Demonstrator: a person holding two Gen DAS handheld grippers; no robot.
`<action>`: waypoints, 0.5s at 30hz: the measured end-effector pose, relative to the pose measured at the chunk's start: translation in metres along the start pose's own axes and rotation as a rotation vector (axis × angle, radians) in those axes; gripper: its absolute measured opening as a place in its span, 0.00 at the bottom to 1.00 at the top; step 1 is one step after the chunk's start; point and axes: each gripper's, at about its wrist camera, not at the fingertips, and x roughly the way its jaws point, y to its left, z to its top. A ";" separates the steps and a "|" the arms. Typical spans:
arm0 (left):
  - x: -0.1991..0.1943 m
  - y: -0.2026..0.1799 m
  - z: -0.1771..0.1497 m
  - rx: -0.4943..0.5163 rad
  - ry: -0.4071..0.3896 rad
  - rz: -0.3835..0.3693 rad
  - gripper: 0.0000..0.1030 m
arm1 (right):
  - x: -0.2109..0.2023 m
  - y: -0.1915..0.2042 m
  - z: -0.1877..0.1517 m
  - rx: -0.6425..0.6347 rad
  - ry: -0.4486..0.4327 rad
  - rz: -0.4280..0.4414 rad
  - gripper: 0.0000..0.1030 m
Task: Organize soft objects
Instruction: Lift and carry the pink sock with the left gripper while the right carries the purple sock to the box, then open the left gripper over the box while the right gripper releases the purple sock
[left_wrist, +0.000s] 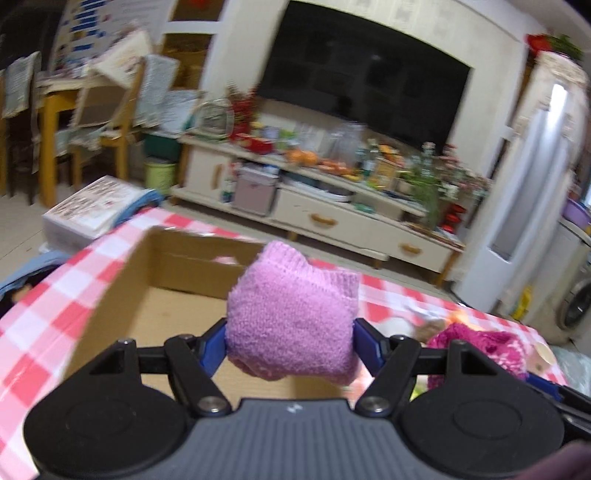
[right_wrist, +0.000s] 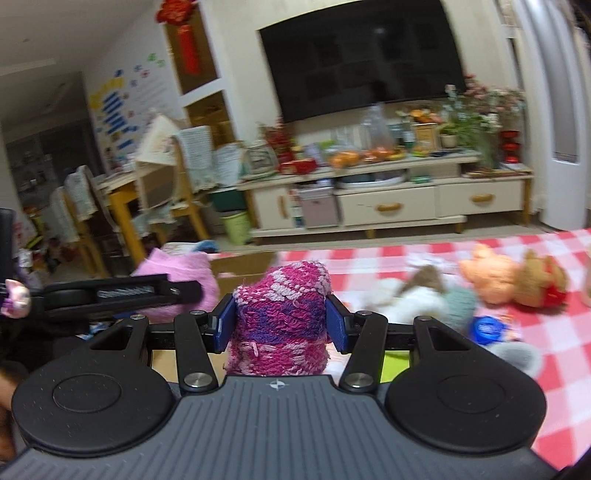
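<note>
Left tool (left_wrist: 291, 338): blue pads pinch a rolled light-pink fuzzy knit sock (left_wrist: 291, 314) from both sides; the bundle sticks up above the pads. It hangs over the open brown cardboard box (left_wrist: 173, 266), which sits on the desk with the red-and-white checked cloth (left_wrist: 48, 295). Something pale pink lies inside the box against its far wall, too blurred to name.

Right tool (right_wrist: 281, 323): blue pads press on a rolled magenta, purple and pink striped terry sock (right_wrist: 282, 317), held upright between them.

Left view only: box interior and its near wall; a stack of printed white packages (left_wrist: 92, 210) past the desk's left corner. The striped sock shows here at lower right, partly cut off by the tool body.

Right view only: the left tool seen from the side, a black bar across the light-pink sock, at left beside the striped one. Only a strip of the box's cardboard edge shows behind them. On the cloth to the right lie a white-and-brown plush toy (right_wrist: 417, 295), an orange plush toy (right_wrist: 487, 277), a brown plush bear with red trim (right_wrist: 543, 280) touching it, and a blue round lid (right_wrist: 487, 326) nearer the tool.

Both views: a dark wall television (right_wrist: 365, 62) above a cream cabinet (right_wrist: 388, 206) crowded with small items.
</note>
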 end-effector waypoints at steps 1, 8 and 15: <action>0.001 0.007 0.001 -0.015 0.004 0.020 0.68 | 0.003 0.007 -0.001 -0.008 0.003 0.017 0.62; 0.008 0.038 0.007 -0.096 0.040 0.112 0.68 | 0.047 0.037 -0.007 -0.045 0.066 0.104 0.62; 0.011 0.054 0.010 -0.101 0.064 0.158 0.79 | 0.065 0.049 -0.015 -0.060 0.130 0.128 0.85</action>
